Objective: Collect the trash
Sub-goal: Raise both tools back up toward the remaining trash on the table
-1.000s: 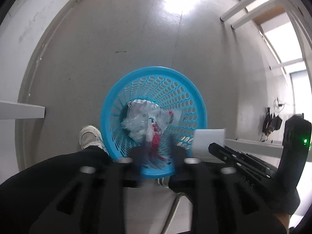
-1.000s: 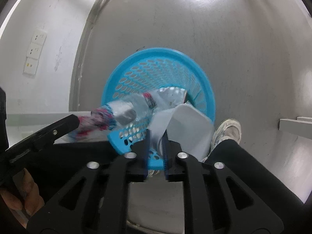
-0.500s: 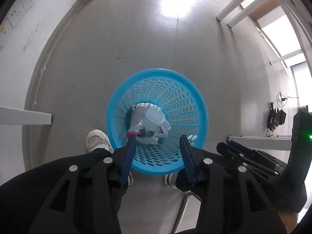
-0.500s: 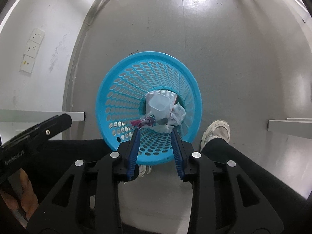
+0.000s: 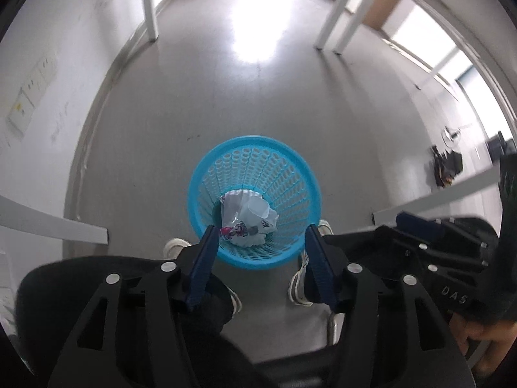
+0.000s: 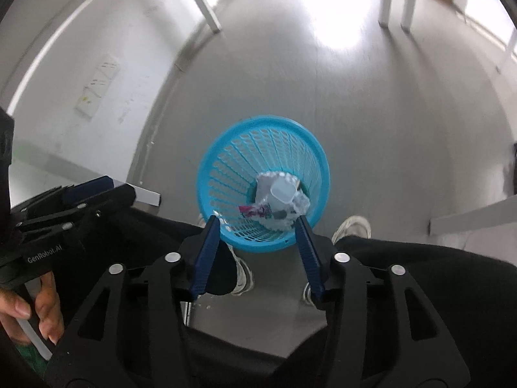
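A blue perforated waste basket (image 5: pixel 290 168) stands on the grey floor and also shows in the right wrist view (image 6: pixel 226 158). Crumpled white paper, a clear plastic bottle and a pink wrapper (image 5: pixel 247 213) lie at its bottom; the same trash shows in the right wrist view (image 6: pixel 278 199). My left gripper (image 5: pixel 260 234) is open and empty, high above the basket. My right gripper (image 6: pixel 257 224) is open and empty, also high above it. Each gripper shows at the edge of the other's view.
The person's white shoes (image 5: pixel 174 247) and dark legs are beside the basket. White table legs (image 5: pixel 148 3) stand far back. White table edges (image 5: pixel 55 223) lie left and right. A wall with sockets (image 5: pixel 29 100) runs along the left.
Both grippers let go of their trash, which fell into the basket. Both jaws opened wide and both grippers rose away from the basket.
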`<state>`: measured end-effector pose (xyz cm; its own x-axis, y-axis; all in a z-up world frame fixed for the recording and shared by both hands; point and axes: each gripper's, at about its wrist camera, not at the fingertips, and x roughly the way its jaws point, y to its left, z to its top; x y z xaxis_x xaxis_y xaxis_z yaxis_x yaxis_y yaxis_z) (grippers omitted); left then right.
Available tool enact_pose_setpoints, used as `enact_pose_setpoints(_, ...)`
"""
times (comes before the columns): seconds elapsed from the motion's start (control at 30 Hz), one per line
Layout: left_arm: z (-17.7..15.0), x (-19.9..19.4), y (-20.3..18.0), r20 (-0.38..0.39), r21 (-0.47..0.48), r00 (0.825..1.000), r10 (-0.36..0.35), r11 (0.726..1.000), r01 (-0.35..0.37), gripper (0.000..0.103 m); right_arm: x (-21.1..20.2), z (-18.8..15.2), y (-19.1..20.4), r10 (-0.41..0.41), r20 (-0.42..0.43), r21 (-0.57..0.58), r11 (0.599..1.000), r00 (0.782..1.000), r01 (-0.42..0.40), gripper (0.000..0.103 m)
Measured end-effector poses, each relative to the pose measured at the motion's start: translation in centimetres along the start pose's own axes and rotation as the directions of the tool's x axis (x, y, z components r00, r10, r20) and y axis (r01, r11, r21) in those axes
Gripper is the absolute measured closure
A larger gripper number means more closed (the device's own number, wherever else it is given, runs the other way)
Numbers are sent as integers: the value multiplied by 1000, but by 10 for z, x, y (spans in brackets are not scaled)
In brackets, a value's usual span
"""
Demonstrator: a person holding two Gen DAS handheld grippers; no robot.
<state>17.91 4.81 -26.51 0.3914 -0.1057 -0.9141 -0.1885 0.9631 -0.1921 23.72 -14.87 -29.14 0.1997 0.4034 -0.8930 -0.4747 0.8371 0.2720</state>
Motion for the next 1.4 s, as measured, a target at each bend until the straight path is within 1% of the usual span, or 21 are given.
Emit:
enact_pose_setpoints(0.07,-11,-21,-5,33,31,999,-6,1000,5,43,-21,-10,8,-10,41,-43,999,999,12,55)
enact_pose_setpoints(0.13,-20,-44,-7,70,36,997,-38,999,36,40,-40,-17,15,-21,68,-76,997,997,26,55)
enact_pose_setpoints(0.2,-28,-67,-5,119,24,990,-74,997,71,31,-61,-24,21,-8,106,-97,995,994,18,53)
enact_pose_setpoints(0.23,-33,-81,-5,155,21,984,-90,996,87,29,-70,-27,22,1,122,-102,995,992,12,50)
enact_pose_setpoints(0.33,-49,-113,-3,236,27,965,-113,994,110,18,-98,-39,28,26,175,-122,993,984,-4,47)
enact_pose_setpoints(0.4,-59,-127,-3,273,36,955,-121,993,115,7,-116,-48,33,35,212,-144,990,977,-4,41)
enact_pose_setpoints(0.43,-64,-135,-4,298,40,946,-128,992,121,6,-125,-52,36,42,235,-157,988,971,-5,39)
enact_pose_setpoints(0.5,-70,-147,-4,337,49,930,-146,989,138,6,-141,-61,38,52,269,-172,985,962,-5,36)
enact_pose_setpoints(0.57,-74,-163,-4,391,44,910,-140,990,133,6,-158,-68,40,63,312,-181,983,948,-6,31)
enact_pose_setpoints(0.6,-75,-172,-3,428,35,895,-128,991,126,6,-168,-71,41,71,338,-186,982,938,-8,27)
enact_pose_setpoints(0.63,-77,-179,-3,448,34,885,-126,992,123,6,-178,-73,42,78,357,-190,982,931,-9,22)
enact_pose_setpoints(0.7,-77,-195,-5,483,38,867,-127,992,124,6,-197,-78,43,90,401,-191,981,912,-13,15)
enact_pose_setpoints(0.73,-76,-200,-5,497,39,859,-127,992,124,6,-209,-79,43,101,430,-194,981,897,-17,12)
enact_pose_setpoints(0.8,-73,-212,-5,524,38,842,-126,991,125,6,-234,-80,43,110,479,-201,979,871,-13,11)
enact_pose_setpoints(0.87,-68,-223,-4,540,35,831,-132,990,134,6,-250,-77,42,105,519,-194,981,848,-3,9)
enact_pose_setpoints(0.9,-68,-227,-2,545,31,828,-131,990,136,6,-260,-74,41,109,537,-190,982,837,-6,9)
enact_pose_setpoints(0.97,-60,-234,-5,543,18,831,-124,991,136,6,-272,-67,39,109,564,-182,983,818,-5,9)
enact_pose_setpoints(1.07,-48,-247,-6,553,31,823,-132,990,138,6,-286,-54,37,103,596,-178,984,797,6,9)
enact_pose_setpoints(1.17,-29,-258,-7,576,34,808,-127,991,132,6,-289,-34,38,106,608,-166,986,787,-5,9)
enact_pose_setpoints(1.3,-4,-269,-9,596,41,789,-149,987,155,6,-298,-5,36,111,616,-172,985,780,-4,9)
enact_pose_setpoints(1.4,10,-273,-7,599,48,786,-153,987,155,6,-298,13,39,103,614,-166,986,783,0,9)
